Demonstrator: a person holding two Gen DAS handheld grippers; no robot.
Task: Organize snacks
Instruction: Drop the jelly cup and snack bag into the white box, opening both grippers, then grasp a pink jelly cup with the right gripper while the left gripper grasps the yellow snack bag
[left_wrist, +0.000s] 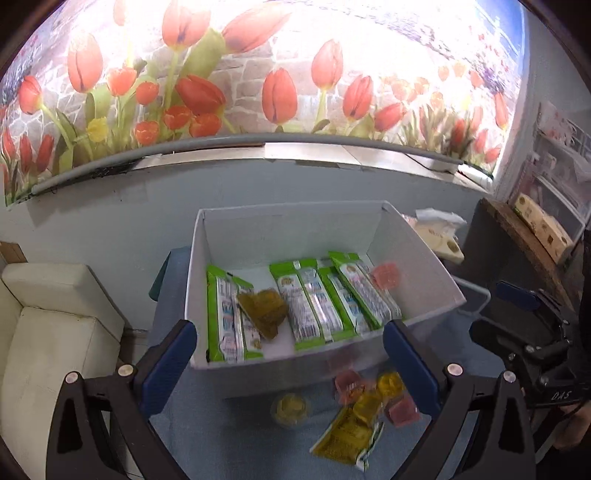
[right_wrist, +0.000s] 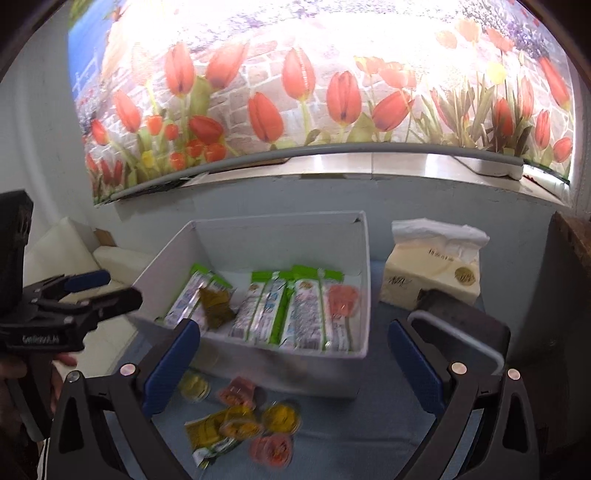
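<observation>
A white box (left_wrist: 421, 266) (right_wrist: 364, 266) stands on the blue table. It holds several green-edged snack packs (left_wrist: 314, 302) (right_wrist: 291, 314), a dark yellow-brown packet (left_wrist: 264, 308) (right_wrist: 216, 304) and a pink jelly cup (left_wrist: 386, 275) (right_wrist: 341, 299). In front of the box lie loose snacks: pink and yellow jelly cups (left_wrist: 373, 395) (right_wrist: 273, 432), a yellow pouch (left_wrist: 347, 437) (right_wrist: 210, 437) and a lone yellow cup (left_wrist: 290, 408) (right_wrist: 194, 386). My left gripper (left_wrist: 290, 350) is open and empty above the box's near wall. My right gripper (right_wrist: 293, 354) is open and empty over the loose snacks.
A tissue box (right_wrist: 432, 266) (left_wrist: 439, 236) stands right of the white box. A dark object (right_wrist: 458, 317) lies by the right finger. A white cushioned seat (left_wrist: 48, 314) is at the left. A tulip mural covers the wall behind.
</observation>
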